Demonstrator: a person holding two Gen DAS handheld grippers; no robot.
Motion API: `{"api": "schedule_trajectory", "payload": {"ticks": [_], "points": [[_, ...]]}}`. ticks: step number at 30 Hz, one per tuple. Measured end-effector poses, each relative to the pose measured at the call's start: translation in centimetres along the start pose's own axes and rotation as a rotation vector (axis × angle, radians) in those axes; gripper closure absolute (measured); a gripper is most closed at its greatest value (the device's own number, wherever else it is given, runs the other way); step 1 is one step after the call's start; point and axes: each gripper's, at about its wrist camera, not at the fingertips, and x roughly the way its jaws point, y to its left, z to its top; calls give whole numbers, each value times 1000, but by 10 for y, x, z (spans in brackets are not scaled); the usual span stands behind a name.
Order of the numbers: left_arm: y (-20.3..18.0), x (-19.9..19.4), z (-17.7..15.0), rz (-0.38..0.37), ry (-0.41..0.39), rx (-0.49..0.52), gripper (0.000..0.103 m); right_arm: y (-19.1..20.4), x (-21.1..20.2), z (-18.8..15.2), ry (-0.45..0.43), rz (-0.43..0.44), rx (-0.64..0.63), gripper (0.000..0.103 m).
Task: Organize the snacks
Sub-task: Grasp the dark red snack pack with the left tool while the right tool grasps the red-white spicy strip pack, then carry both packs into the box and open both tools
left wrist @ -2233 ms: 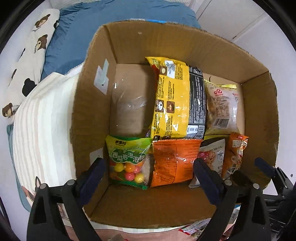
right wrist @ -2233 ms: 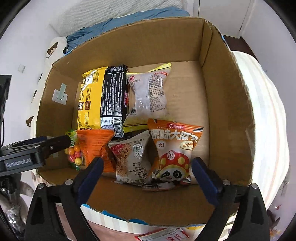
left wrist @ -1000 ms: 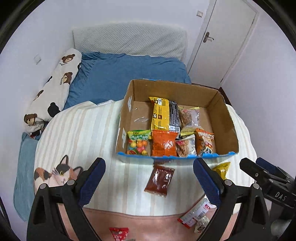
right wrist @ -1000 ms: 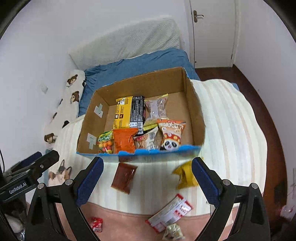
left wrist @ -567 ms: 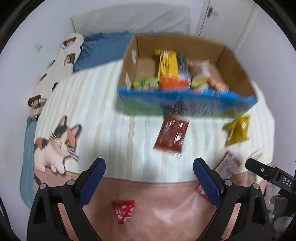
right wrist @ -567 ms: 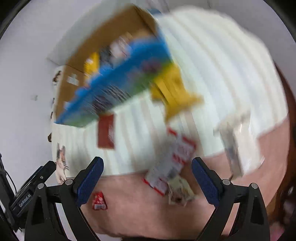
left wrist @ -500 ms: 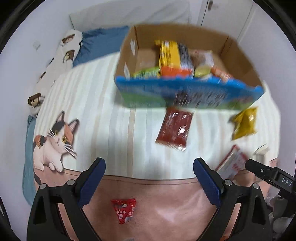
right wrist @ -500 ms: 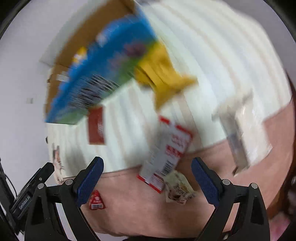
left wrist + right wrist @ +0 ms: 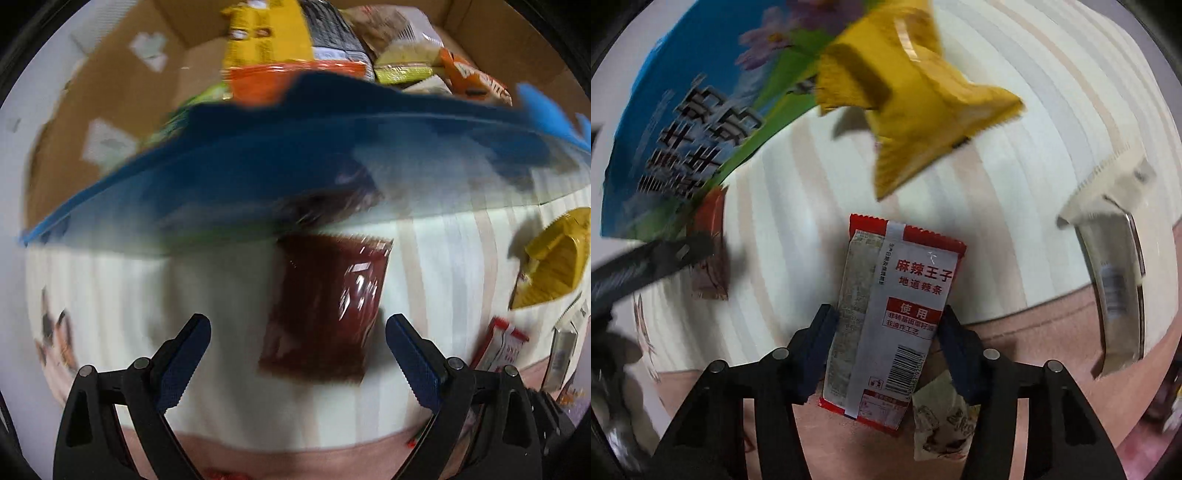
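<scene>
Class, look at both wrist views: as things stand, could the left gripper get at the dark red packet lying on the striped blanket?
Probably yes. The left gripper is open, its fingers either side of the dark red packet, nothing lying over it. The box crowds only the packet's far end.

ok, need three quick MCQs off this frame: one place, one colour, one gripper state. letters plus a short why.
1. Where does the dark red foil packet lie?
A. inside the cardboard box
B. on the striped blanket in front of the box
C. between the right gripper's pads

2. What colour is the crumpled packet beyond the right gripper?
A. yellow
B. green
C. purple

3. How does the left gripper stand?
A. shut on the dark red packet
B. open, nothing gripped
C. shut and empty

Key: 1 B, it lies flat on the striped blanket below the cardboard box. 2 A, plainly yellow foil. 3 B, the jaws stand wide apart, both pads clear of the packet.
</scene>
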Motion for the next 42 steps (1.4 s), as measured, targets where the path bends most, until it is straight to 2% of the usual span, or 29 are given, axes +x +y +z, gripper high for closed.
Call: {"api": "schedule_trajectory", "payload": {"ticks": [1,2,3,7,13,14,15,16,21,23,25,27,30,36,42], "points": [[-1,3,2,-3,-9,-1,32,3,-1,0,0,-2,-23,48],[0,5,3,-18,-8,-10,44,7,-2,0,-2,-5,-51,53],[2,7,3,-27,0,-24,49,12,-2,0,0,-11,-81,56],[10,8,-15,-27,-14,-50,49,31,-1,2,30,2,-205,57],[31,11,-91,-55,44,-146,49,67,11,-9,117,57,-397,55],[35,12,-102,-62,54,-171,49,69,11,-11,117,55,-400,45],[39,13,-114,-74,64,-198,49,69,9,-14,113,60,-396,28],[41,14,-119,-79,69,-212,49,70,9,-12,108,61,-385,21],[53,28,-137,-101,78,-253,46,68,20,-41,142,47,-265,19],[53,35,-139,-102,78,-249,46,67,28,-33,116,20,-245,18],[53,38,-139,-97,71,-245,46,72,34,-37,97,-17,-246,20],[52,36,-139,-84,61,-237,48,82,38,-42,56,-84,-296,37],[43,35,-141,-73,52,-240,49,90,38,-51,22,-106,-335,51],[50,19,-155,-70,32,-250,49,80,19,-64,1,-34,-316,55],[56,-11,-161,-110,-7,-256,49,62,-18,-64,-30,52,-296,55]]}}
